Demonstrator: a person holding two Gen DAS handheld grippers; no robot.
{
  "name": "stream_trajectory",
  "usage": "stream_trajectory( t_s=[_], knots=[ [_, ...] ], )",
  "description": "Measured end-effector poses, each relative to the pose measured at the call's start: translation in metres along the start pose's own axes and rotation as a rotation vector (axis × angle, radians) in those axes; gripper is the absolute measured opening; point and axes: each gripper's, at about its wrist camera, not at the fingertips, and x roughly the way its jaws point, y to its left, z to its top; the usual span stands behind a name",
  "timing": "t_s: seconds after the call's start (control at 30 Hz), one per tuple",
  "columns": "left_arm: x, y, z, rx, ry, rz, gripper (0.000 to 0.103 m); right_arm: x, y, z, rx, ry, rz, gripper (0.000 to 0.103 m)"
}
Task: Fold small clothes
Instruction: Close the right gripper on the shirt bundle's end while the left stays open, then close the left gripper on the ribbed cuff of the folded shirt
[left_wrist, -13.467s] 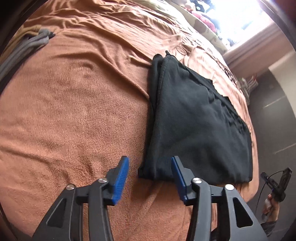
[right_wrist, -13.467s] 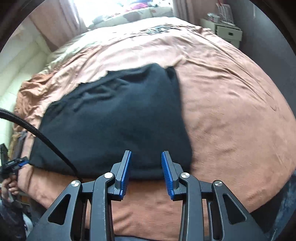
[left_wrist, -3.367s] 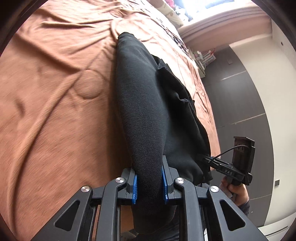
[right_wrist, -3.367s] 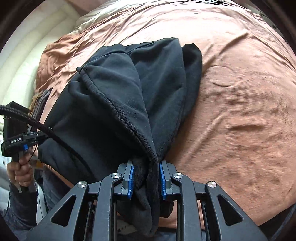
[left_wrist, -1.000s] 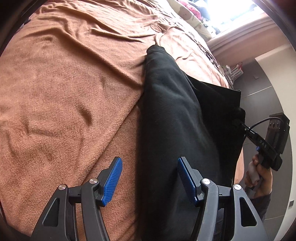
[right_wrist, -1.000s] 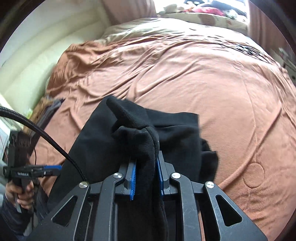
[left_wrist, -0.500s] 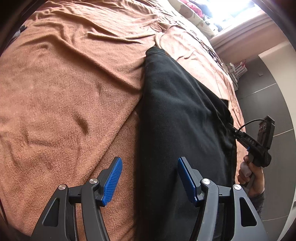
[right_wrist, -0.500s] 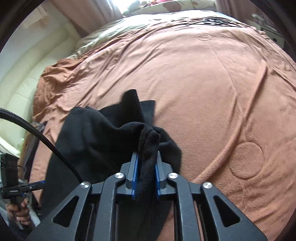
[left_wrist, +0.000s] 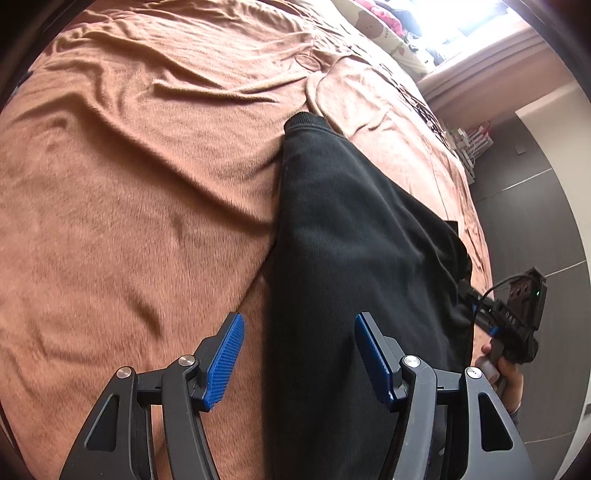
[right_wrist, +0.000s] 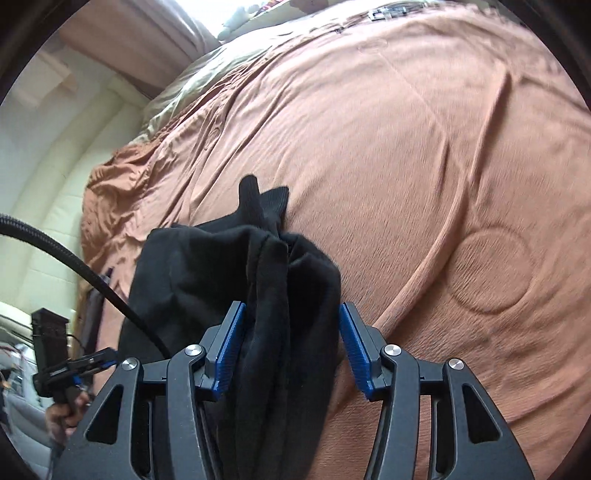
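A black garment (left_wrist: 351, 236) lies folded lengthwise on the brown bedspread (left_wrist: 140, 192), its ribbed cuff at the far end. My left gripper (left_wrist: 299, 354) hovers open over its near end, the fabric passing under the gap without touching the pads. In the right wrist view the garment's bunched edge (right_wrist: 284, 295) stands between the blue pads of my right gripper (right_wrist: 290, 341), whose jaws are opening; the cloth touches the left pad but a gap shows at the right pad. The right gripper's handle (left_wrist: 517, 317), held by a hand, shows at the far side of the garment.
The bedspread (right_wrist: 424, 155) stretches wide to the right, with a round raised mark (right_wrist: 491, 269). Pillows (left_wrist: 384, 29) lie by a bright window. Dark floor (left_wrist: 532, 206) runs along the bed's right edge. A cable (right_wrist: 74, 266) and the left handle (right_wrist: 59, 365) sit at left.
My right gripper has come down toward the bed, rolled, and spread its jaws, freeing the garment's bunched edge. The left gripper stays open and has drifted slightly along the garment.
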Motion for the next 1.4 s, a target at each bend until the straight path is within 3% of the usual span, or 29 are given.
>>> stream_trajectory(
  t_s=[0.27, 0.33, 0.4, 0.63, 0.73, 0.83, 0.87, 0.9, 0.97, 1.27, 1.4],
  knots=[
    [0.015, -0.002, 0.018, 0.013, 0.014, 0.007, 0.064, 0.007, -0.030, 0.000, 0.076, -0.017, 0.159, 0.050],
    [0.021, -0.002, 0.025, 0.015, 0.022, 0.004, 0.064, 0.006, -0.036, 0.001, 0.078, -0.027, 0.165, 0.041],
    [0.025, -0.001, 0.033, 0.005, 0.021, -0.003, 0.064, 0.002, -0.042, 0.001, 0.081, -0.036, 0.172, 0.022],
    [0.037, 0.001, 0.053, -0.015, 0.016, 0.001, 0.064, -0.002, -0.057, -0.007, 0.127, -0.053, 0.223, 0.016],
    [0.041, 0.003, 0.060, -0.018, 0.017, -0.005, 0.064, -0.001, -0.062, -0.006, 0.130, -0.032, 0.243, 0.018],
    [0.043, 0.005, 0.068, -0.025, 0.013, -0.019, 0.064, 0.002, -0.068, -0.003, 0.164, -0.017, 0.274, 0.025],
    [0.044, 0.007, 0.070, -0.031, 0.012, -0.024, 0.064, 0.003, -0.071, -0.003, 0.171, -0.012, 0.273, 0.034],
    [0.045, 0.008, 0.072, -0.038, 0.011, -0.031, 0.064, 0.003, -0.073, -0.002, 0.173, -0.005, 0.279, 0.049],
    [0.047, 0.009, 0.075, -0.045, 0.011, -0.041, 0.064, 0.004, -0.072, -0.001, 0.167, -0.004, 0.302, 0.060],
    [0.053, 0.008, 0.087, -0.049, -0.003, -0.077, 0.063, 0.012, -0.065, 0.005, 0.102, -0.002, 0.257, 0.060],
    [0.060, 0.007, 0.097, -0.056, -0.016, -0.082, 0.051, 0.012, -0.061, 0.006, 0.078, -0.003, 0.235, 0.052]
  ],
)
